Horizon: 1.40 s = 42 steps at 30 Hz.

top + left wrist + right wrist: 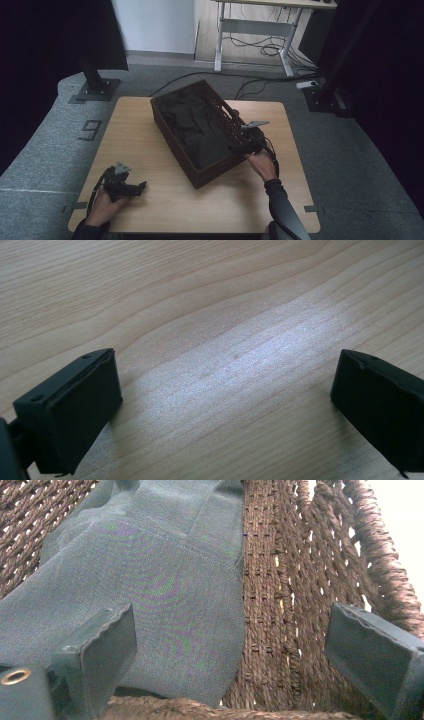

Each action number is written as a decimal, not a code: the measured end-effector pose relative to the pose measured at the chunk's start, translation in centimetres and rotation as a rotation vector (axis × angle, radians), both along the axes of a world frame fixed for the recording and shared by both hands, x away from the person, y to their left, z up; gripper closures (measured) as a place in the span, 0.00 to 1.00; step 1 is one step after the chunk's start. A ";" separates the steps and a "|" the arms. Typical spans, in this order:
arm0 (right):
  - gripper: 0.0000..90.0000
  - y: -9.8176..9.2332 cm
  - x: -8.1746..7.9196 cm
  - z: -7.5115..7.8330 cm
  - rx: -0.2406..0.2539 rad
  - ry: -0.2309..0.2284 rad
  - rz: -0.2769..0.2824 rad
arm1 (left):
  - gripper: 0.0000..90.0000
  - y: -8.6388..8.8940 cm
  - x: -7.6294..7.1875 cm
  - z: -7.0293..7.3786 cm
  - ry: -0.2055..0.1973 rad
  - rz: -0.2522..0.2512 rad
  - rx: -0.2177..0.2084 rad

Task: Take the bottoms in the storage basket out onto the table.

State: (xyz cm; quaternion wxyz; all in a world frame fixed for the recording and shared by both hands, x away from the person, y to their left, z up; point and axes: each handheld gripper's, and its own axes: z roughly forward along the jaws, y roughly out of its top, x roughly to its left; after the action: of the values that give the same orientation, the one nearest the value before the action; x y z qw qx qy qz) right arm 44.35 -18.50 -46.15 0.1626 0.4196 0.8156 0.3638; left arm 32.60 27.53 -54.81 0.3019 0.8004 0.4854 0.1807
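Observation:
A dark brown woven basket [176,146] stands at an angle in the middle of the wooden table [210,195]. Dark cloth [192,125] lies inside it; in the right gripper view the cloth [145,580] looks grey-green against the woven wall [280,605]. My right gripper [239,148] hangs over the basket's near right rim, jaws open, pointing into it [230,645], with nothing between them. My left gripper [136,187] rests low over the table's near left corner, open [227,395] above bare wood.
Bare tabletop [210,315] lies around the basket on the left and near sides. Beyond the table are a grey carpet, a black stand base [95,90] at far left, cables [265,50] and a white desk frame [250,30] at the back.

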 end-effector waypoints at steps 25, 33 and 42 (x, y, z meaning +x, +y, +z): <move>0.07 -2.9 -3.1 -0.2 0.020 -0.016 -0.031 | 0.00 0.0 0.0 0.0 0.000 0.000 0.000; 0.08 -3.9 -4.5 -0.3 0.031 -0.025 -0.045 | 0.00 0.0 0.0 0.0 0.000 0.000 0.000; 0.08 -5.4 -6.4 -0.4 0.039 -0.036 -0.061 | 0.00 0.0 0.0 0.0 0.000 0.000 0.000</move>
State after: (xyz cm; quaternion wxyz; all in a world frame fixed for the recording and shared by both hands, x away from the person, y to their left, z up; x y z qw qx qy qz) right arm 37.97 -23.95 -46.54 0.1801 0.4408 0.7920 0.3820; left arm 32.60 27.53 -54.81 0.3020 0.8003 0.4854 0.1809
